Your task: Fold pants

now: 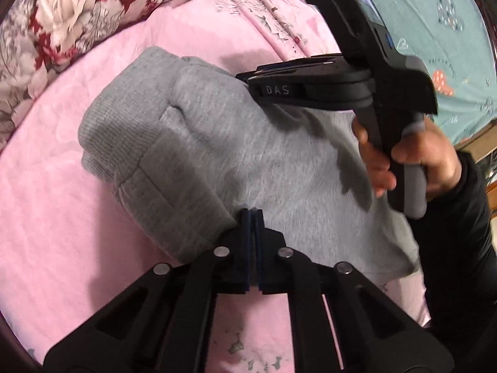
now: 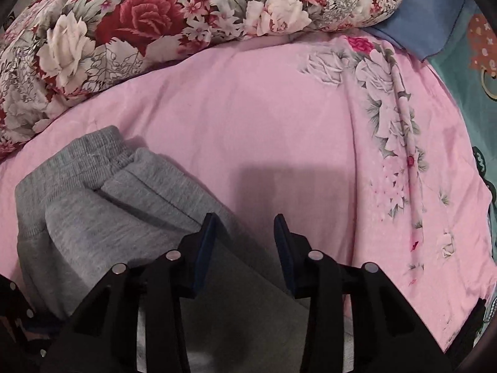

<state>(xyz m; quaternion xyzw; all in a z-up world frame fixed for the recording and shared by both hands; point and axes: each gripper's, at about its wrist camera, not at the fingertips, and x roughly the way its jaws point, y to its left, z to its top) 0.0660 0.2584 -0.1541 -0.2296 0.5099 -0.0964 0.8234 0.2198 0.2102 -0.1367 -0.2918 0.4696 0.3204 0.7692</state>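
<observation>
Two gray sweatpants (image 1: 236, 155) layers lie stacked on the pink bedsheet (image 1: 56, 205), the ribbed waistband (image 1: 105, 130) at the left end of the bundle and the plain knit running off toward the lower right; in the left wrist view the long axis slants from upper left down to lower right. At the bottom middle of that view the left gripper (image 1: 252, 214) has its blue-padded fingers pressed together on the near folded edge of the sweatpants, a fold of fabric bulging out just left of the pads. Further right, the right gripper (image 1: 264, 88) reaches in from the side over the far edge of the cloth, held by the person's right hand (image 1: 413, 161) in a black sleeve; its fingertips are hard to make out from this angle. The lower right corner of the sweatpants is cut off behind that sleeve.

In the right wrist view a red and white floral quilt (image 2: 124, 31) is heaped along the top left, with the waistband (image 2: 62, 168) below it. The sweatpants (image 2: 130, 217) run down to the right under the right gripper (image 2: 245, 227), whose fingers stand spread apart over the cloth edge, gripping nothing. The rest of the garment is hidden beneath the gripper's black linkage. A teal patterned sheet (image 2: 484, 99) shows at the far right
</observation>
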